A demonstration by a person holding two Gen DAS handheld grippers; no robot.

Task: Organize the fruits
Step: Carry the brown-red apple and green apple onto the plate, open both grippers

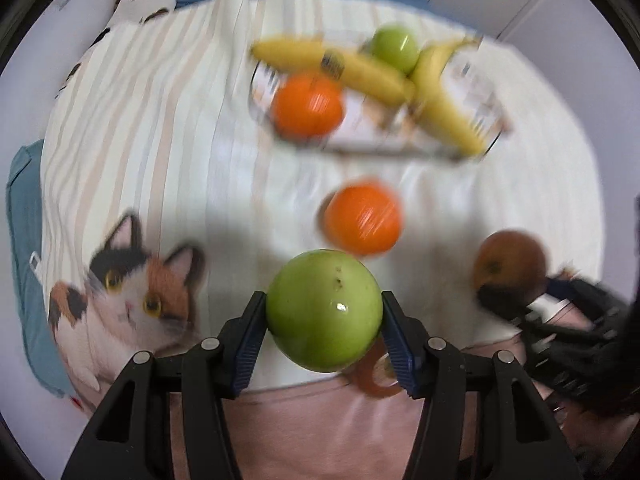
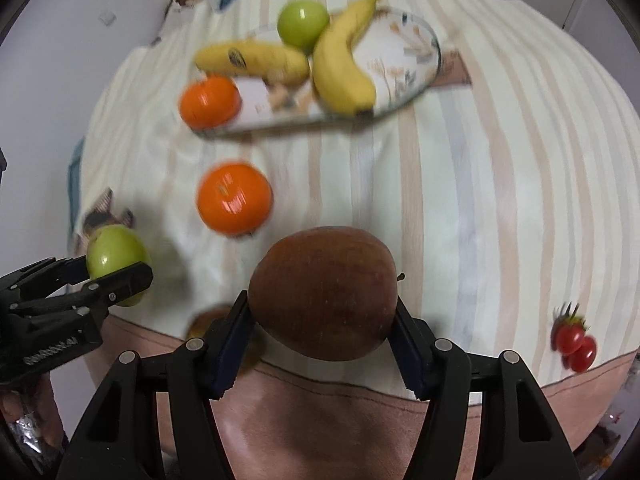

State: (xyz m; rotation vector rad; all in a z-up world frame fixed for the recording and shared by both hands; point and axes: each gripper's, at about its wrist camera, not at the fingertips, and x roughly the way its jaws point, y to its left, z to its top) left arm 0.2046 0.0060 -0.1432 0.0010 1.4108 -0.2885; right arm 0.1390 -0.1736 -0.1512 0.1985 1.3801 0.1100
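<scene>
My left gripper (image 1: 324, 312) is shut on a green apple (image 1: 324, 312), held above the striped cloth; it also shows in the right wrist view (image 2: 116, 260). My right gripper (image 2: 323, 304) is shut on a red-brown apple (image 2: 323, 292), which also shows in the left wrist view (image 1: 510, 264). A glass plate (image 2: 420, 32) at the far side holds two bananas (image 2: 344, 60), a second green apple (image 2: 303, 24) and an orange (image 2: 209, 101). Another orange (image 2: 234, 199) lies on the cloth between the plate and the grippers.
Cherry tomatoes (image 2: 576, 344) lie near the cloth's front right edge. The cloth has a cat print (image 1: 132, 292) at the left. A small brown fruit (image 2: 208, 320) sits partly hidden under my right gripper's left finger. A pink surface borders the cloth in front.
</scene>
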